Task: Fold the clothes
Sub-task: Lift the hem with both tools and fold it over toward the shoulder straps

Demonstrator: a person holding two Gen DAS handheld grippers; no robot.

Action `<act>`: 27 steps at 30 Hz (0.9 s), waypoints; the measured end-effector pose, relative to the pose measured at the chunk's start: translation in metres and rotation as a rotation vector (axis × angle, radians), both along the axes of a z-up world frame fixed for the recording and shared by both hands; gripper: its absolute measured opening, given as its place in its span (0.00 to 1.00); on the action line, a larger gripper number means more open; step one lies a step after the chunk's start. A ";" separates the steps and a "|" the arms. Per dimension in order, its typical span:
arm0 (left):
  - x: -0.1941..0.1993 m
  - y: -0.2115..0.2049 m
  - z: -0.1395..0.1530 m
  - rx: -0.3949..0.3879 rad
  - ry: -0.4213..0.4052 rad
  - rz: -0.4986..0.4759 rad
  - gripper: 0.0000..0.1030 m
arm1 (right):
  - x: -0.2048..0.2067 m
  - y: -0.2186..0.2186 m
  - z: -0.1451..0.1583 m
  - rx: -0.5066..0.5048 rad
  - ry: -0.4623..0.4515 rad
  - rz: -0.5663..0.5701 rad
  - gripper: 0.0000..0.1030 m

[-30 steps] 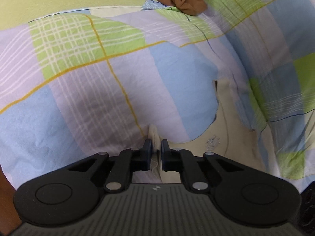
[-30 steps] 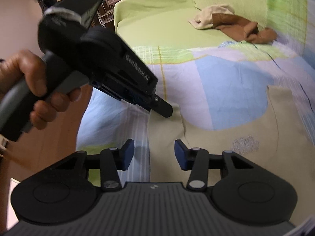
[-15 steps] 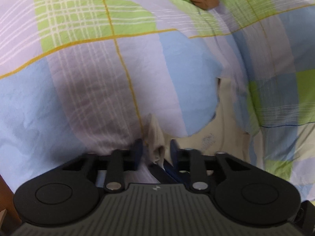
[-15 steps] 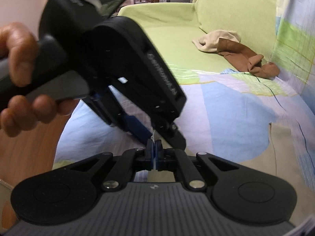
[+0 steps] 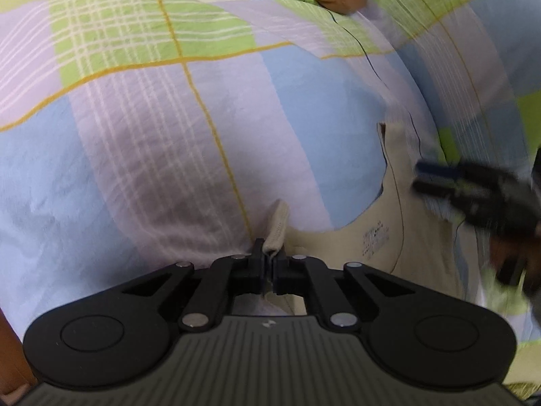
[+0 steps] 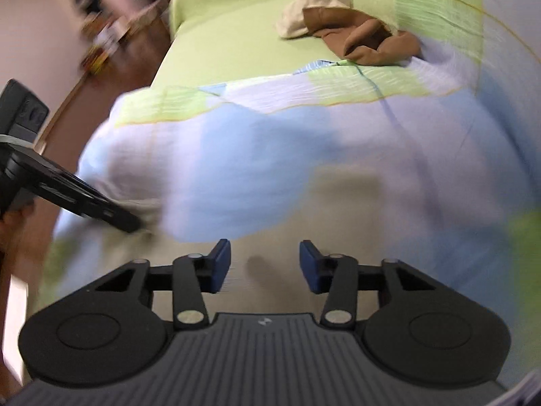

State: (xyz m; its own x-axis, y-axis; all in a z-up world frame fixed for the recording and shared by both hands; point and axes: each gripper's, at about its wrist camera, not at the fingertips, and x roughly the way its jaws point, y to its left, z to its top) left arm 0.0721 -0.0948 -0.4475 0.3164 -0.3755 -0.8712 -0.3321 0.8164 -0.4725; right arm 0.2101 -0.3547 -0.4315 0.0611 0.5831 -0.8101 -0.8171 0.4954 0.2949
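The right gripper (image 6: 265,265) has just let go and swung right, jaws reopened and empty over the beige garment (image 5: 382,237) on the plaid sheet (image 5: 152,128), while the left gripper (image 5: 268,265) stays pinched on its rolled corner, ready for a fresh grab.

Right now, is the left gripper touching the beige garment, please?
Touching: in the left wrist view the left gripper has its jaws shut on a fold of the beige garment.
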 end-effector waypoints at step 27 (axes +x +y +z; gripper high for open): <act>-0.063 -0.077 0.093 0.194 -0.313 -0.195 0.00 | 0.014 -0.030 0.052 0.010 -0.295 0.575 0.02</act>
State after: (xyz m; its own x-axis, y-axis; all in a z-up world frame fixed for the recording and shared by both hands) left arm 0.0089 -0.1721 -0.3545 0.5163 -0.2932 -0.8047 -0.0268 0.9336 -0.3574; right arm 0.2244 -0.3849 -0.3799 -0.0440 0.5963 -0.8016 -0.9987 -0.0470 0.0198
